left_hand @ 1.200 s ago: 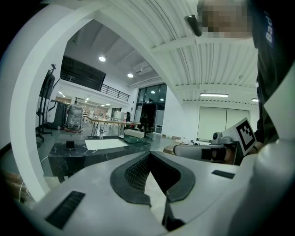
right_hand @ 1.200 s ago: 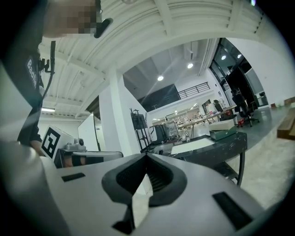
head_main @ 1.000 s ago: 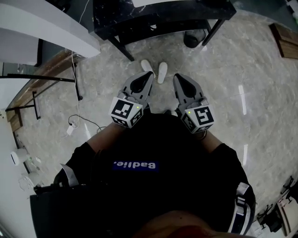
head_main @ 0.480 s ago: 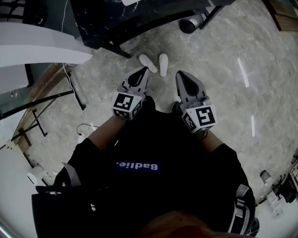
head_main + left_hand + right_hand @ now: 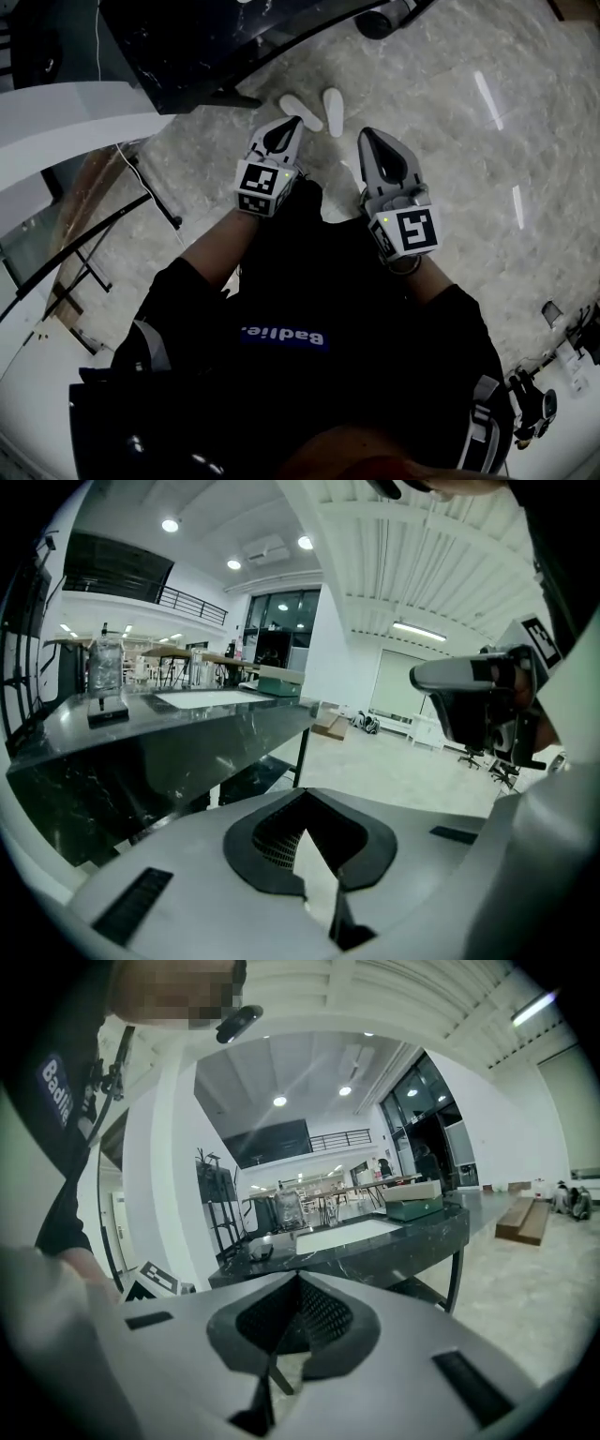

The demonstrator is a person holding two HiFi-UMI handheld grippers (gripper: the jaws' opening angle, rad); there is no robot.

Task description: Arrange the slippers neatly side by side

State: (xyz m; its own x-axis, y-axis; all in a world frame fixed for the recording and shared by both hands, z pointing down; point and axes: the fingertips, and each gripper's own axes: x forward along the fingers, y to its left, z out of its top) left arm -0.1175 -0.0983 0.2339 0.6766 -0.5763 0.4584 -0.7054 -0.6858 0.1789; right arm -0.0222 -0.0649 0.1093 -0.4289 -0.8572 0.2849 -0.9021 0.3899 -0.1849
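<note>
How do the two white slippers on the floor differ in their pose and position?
The left slipper lies slanted, its far end turned left; the right slipper lies almost straight. The left slipper is nearer the dark table than the right slipper. Both are white, flat on the floor, not touching.

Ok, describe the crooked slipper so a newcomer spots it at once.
Find the dark table at the head view's top. On the pale floor beside it, pick the left slipper: it lies slanted, while the right slipper, also white, points straight.
</note>
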